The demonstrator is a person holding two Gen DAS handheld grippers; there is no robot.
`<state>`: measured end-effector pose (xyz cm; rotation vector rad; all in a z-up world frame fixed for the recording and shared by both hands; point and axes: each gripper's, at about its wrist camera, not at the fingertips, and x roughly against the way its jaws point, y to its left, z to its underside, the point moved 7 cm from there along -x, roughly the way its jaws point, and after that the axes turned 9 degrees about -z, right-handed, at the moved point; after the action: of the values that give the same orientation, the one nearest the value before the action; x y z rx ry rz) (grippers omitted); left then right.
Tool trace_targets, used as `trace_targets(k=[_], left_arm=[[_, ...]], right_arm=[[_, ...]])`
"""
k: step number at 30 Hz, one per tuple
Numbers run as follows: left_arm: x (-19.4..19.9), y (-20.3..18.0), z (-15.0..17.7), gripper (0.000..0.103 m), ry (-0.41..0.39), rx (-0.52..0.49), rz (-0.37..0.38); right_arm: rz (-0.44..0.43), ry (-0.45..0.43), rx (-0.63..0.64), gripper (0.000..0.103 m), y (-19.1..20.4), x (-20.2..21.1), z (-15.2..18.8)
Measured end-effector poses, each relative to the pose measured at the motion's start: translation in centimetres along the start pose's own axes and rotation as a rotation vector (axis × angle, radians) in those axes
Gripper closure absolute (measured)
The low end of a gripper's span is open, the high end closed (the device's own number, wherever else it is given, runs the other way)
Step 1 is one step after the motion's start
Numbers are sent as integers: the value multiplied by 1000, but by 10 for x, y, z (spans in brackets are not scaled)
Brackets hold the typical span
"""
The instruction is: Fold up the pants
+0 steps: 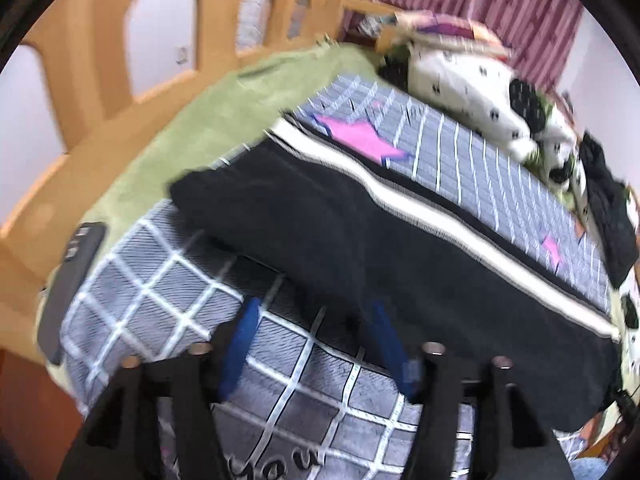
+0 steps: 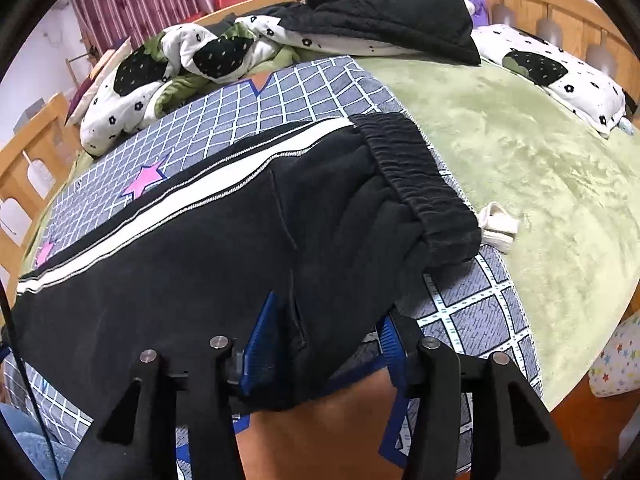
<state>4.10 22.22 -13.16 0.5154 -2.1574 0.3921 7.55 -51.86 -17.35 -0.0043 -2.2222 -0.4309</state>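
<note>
Black pants (image 1: 340,240) with a white side stripe (image 1: 420,208) lie lengthwise on a grey grid-patterned sheet (image 1: 160,280) on the bed. In the right wrist view the pants (image 2: 200,264) end in an elastic waistband (image 2: 416,184) at the right. My left gripper (image 1: 316,332) hovers over the near hem edge, jaws apart, blue pads (image 1: 244,340) touching nothing. My right gripper (image 2: 326,340) is open at the near edge below the waistband. Black fabric sits loosely between its blue pads (image 2: 264,344).
A dark phone (image 1: 72,280) lies at the sheet's left edge. A green blanket (image 2: 520,160) covers the bed. A crumpled floral duvet (image 2: 160,68), a black garment (image 2: 384,12), a pillow (image 2: 560,76) and a small white cloth item (image 2: 498,226) lie around. A wooden bed frame (image 1: 100,100) borders it.
</note>
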Motion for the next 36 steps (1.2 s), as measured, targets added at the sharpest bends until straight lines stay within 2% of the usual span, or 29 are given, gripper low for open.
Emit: trace_targets(k=[3, 5, 7, 10, 11, 12, 13, 16, 17, 21, 23, 28, 31, 36], left_arm=[[19, 1, 3, 42, -5, 17, 11], [30, 2, 3, 42, -13, 5, -14], [50, 6, 0, 42, -57, -10, -45], [77, 12, -3, 42, -107, -4, -56], [87, 16, -3, 42, -122, -3, -56], [93, 18, -4, 41, -136, 4, -62], [100, 25, -4, 40, -152, 22, -69], [109, 41, -2, 39, -153, 82, -53], [112, 45, 0, 39, -149, 94, -45], [120, 58, 3, 39, -159, 88, -69], [122, 64, 4, 39, -153, 104, -68], [126, 76, 10, 39, -139, 131, -45], [132, 79, 10, 39, -156, 123, -26], [132, 80, 10, 39, -151, 132, 38]], right_arm=[[9, -30, -76, 41, -15, -9, -11], [-10, -26, -172, 34, -25, -27, -17], [-40, -26, -277, 32, -35, -49, -18], [13, -80, -277, 31, -32, -55, -27], [32, -85, -267, 38, -31, -56, -29], [72, -100, -259, 53, -31, -57, -33], [91, -110, -269, 55, -33, -58, -35], [62, -125, -303, 71, -31, -59, -41], [47, -128, -303, 84, -29, -58, -43], [55, -170, -201, 84, -5, -34, -64], [45, -162, -198, 82, -2, -27, -69], [35, -43, -305, 74, -19, -36, -45], [81, -25, -301, 71, -22, -30, -27], [211, -84, -199, 66, -14, 12, -27]])
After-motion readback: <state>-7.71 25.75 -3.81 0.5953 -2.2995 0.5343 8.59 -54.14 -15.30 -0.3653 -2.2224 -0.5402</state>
